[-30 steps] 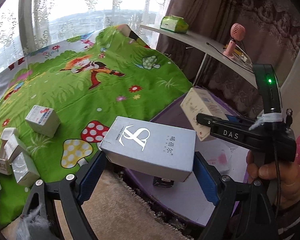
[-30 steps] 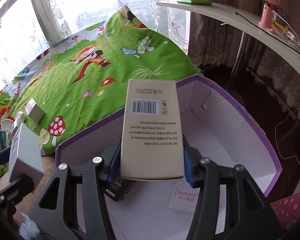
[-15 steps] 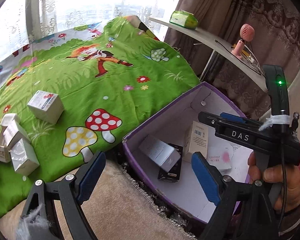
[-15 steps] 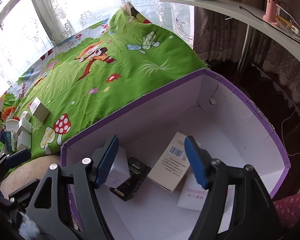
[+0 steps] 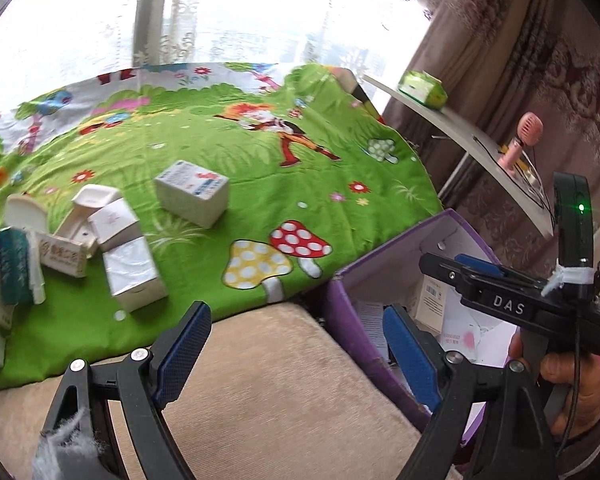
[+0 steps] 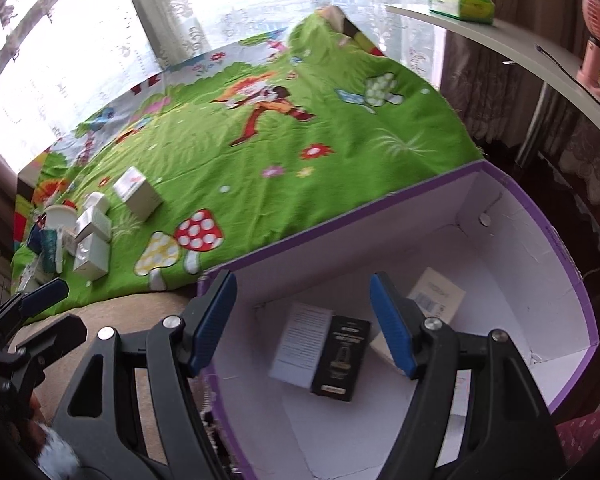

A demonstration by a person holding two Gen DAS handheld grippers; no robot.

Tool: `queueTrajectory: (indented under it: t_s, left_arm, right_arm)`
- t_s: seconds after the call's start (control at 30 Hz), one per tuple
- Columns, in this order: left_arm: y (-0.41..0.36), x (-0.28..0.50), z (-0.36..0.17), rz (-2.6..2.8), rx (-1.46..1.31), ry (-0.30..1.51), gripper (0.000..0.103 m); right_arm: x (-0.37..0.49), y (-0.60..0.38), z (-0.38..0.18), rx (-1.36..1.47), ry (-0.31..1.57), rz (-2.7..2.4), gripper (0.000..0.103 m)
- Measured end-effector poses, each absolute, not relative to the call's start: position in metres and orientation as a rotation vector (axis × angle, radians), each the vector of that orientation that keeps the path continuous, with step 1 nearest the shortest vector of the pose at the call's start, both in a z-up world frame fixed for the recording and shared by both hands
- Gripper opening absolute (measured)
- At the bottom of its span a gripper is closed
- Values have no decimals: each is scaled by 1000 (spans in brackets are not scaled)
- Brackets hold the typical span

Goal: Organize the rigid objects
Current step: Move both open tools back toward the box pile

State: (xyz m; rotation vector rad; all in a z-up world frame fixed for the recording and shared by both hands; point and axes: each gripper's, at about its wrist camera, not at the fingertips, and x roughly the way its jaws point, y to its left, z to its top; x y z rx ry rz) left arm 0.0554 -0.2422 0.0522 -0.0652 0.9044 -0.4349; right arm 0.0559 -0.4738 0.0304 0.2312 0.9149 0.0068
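Both tongs gape wide and empty: left tongs point(image 5: 296, 354), right tongs point(image 6: 302, 322). Below the right pair, the purple box point(image 6: 564, 248) holds three cartons. Farther off, a cluster of small boxes point(image 5: 116, 240) lies on the green bedspread point(image 5: 260, 184).

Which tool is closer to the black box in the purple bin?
Right. The right tool hangs open over the purple bin, just above the black box. The left tool is off over the beige cushion beside the bin.

Daylight floods from the window point(image 5: 228, 12), blown out to white; motion blur softens both views; fisheye bends the edges.
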Motion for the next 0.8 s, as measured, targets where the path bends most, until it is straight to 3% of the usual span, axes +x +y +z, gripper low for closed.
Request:
queueTrajectory:
  t_s: [0.2, 0.37, 0.47, 0.8]
  left_arm:
    - [-201, 46, 61, -372, -102, 840, 89]
    - [-168, 26, 70, -317, -91, 756, 89]
    - [-146, 19, 73, -275, -85, 733, 89]
    - [-73, 0, 62, -124, -195, 736, 89]
  right_arm:
    - [56, -440, 41, 194, 905, 65, 73]
    - [45, -412, 64, 138, 815, 94, 92]
    - [42, -397, 75, 105, 778, 100, 99]
    - [29, -358, 88, 63, 669, 115, 102]
